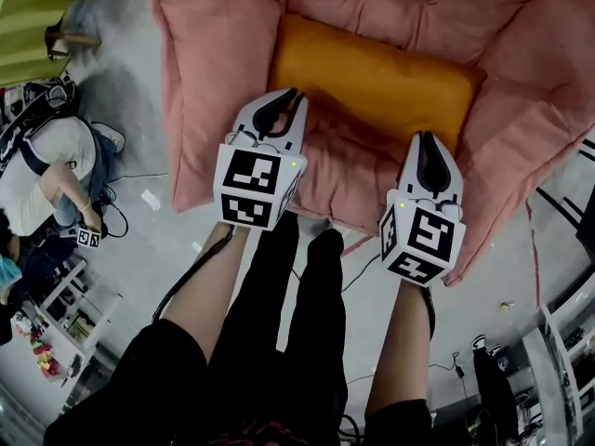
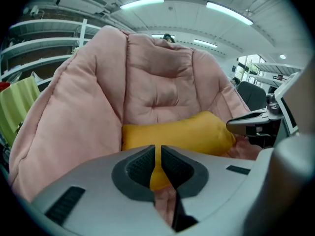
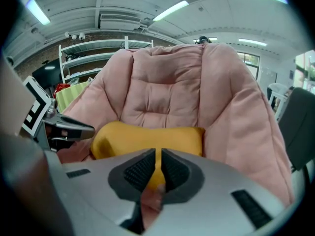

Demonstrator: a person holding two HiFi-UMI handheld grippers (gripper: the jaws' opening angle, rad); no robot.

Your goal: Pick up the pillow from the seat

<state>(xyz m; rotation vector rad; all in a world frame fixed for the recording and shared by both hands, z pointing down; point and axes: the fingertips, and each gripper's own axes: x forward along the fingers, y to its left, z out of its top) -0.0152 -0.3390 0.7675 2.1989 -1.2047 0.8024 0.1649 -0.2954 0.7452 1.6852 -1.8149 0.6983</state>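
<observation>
The orange-yellow pillow (image 1: 372, 80) lies deep in the seat of the pink padded armchair (image 1: 209, 82), pushed against the foot of the tufted backrest. Its long axis runs across the chair from one side bolster to the other, and its ends point at the chair's padded sides. It is plump in the middle, and the end on the person's right looks squarer than the other. The left gripper (image 1: 296, 94) hangs over the front of the seat cushion, its tip just short of the pillow's near edge by the left end. Its jaws are drawn together with only a thin slit between the ribbed pads, and nothing is caught in them. The right gripper (image 1: 426, 137) sits over the seat's front right part, a little farther from the pillow, with its jaws likewise pressed together and empty. Both point forward and down at the cushion. The chair stands on a grey floor (image 1: 149, 249) with cables trailing across it. A person in a white top (image 1: 51, 170) crouches off to the left, near a striped green cushion (image 1: 28, 21). White shelving racks (image 3: 93, 58) and strip lights (image 2: 142, 3) fill the room behind the chair.
</observation>
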